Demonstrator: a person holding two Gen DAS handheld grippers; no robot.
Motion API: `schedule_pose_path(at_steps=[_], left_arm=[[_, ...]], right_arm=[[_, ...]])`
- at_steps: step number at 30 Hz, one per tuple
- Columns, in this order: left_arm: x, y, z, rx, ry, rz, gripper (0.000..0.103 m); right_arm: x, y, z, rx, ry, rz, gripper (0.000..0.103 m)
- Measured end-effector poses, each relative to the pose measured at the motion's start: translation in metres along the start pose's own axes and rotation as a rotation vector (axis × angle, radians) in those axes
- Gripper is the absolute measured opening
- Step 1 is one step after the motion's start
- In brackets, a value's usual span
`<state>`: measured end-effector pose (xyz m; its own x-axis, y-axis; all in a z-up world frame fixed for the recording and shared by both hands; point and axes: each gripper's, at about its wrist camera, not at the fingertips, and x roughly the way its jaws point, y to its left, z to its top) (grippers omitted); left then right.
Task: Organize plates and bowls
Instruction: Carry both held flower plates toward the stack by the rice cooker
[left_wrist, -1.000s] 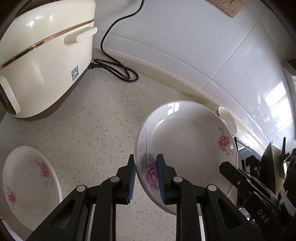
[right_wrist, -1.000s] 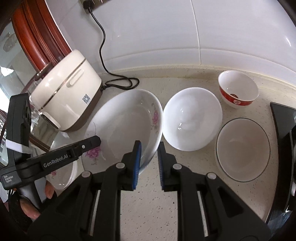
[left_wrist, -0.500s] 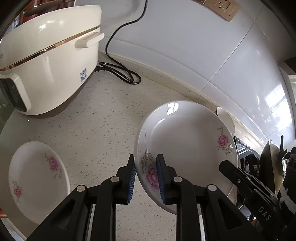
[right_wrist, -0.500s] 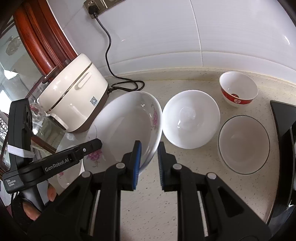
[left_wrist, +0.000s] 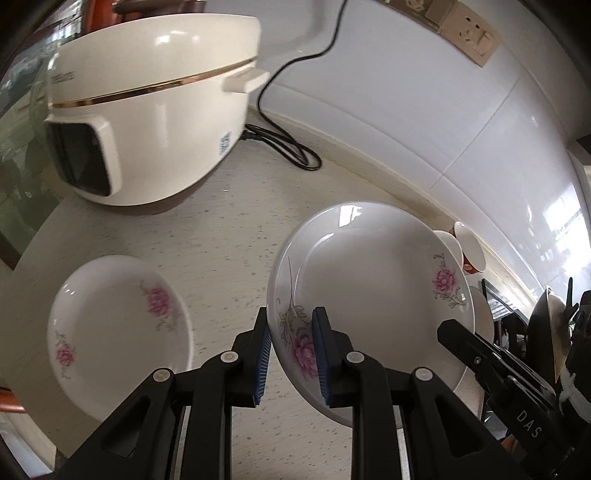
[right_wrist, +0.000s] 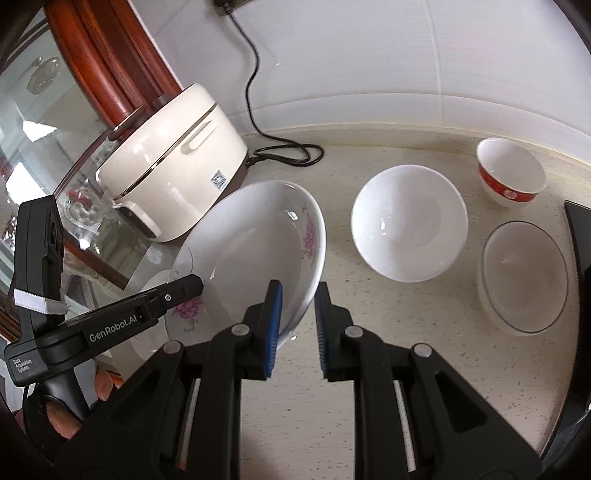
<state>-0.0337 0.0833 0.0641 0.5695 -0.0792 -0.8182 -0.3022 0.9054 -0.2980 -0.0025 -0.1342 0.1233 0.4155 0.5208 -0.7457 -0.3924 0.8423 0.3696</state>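
Observation:
Both grippers hold one white floral plate (left_wrist: 373, 291) by opposite rims, lifted and tilted above the counter. My left gripper (left_wrist: 291, 354) is shut on its near rim by the pink flower. My right gripper (right_wrist: 297, 325) is shut on the other rim of the same plate (right_wrist: 251, 251). A second floral plate (left_wrist: 114, 332) lies flat on the counter to the left, below the held one. A white bowl (right_wrist: 408, 221), a rimmed shallow bowl (right_wrist: 524, 277) and a red-banded bowl (right_wrist: 511, 175) stand to the right.
A cream rice cooker (left_wrist: 147, 122) stands at the back left with its black cord (left_wrist: 288, 147) coiled along the wall. A dark stove edge (right_wrist: 580, 236) borders the counter on the right. A glass partition (right_wrist: 44, 122) and wooden frame lie to the left.
Both grippers have carried the held plate leftwards, toward the second floral plate, which now lies nearer. The rice cooker looms larger in the left wrist view. Grips are unchanged.

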Motion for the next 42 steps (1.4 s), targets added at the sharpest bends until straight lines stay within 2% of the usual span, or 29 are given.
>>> schedule_pose_path(at_steps=[24, 36, 42], left_arm=[[-0.008, 0.045, -0.010, -0.073, 0.001, 0.043, 0.022], [-0.017, 0.110, -0.028, -0.219, 0.005, 0.106, 0.022], [-0.021, 0.130, -0.033, -0.274, -0.003, 0.129, 0.022]], right_arm=[[0.025, 0.036, -0.009, -0.061, 0.074, 0.057, 0.021], [0.068, 0.089, -0.022, -0.197, 0.182, 0.108, 0.021], [0.085, 0.109, -0.028, -0.259, 0.228, 0.121, 0.021]])
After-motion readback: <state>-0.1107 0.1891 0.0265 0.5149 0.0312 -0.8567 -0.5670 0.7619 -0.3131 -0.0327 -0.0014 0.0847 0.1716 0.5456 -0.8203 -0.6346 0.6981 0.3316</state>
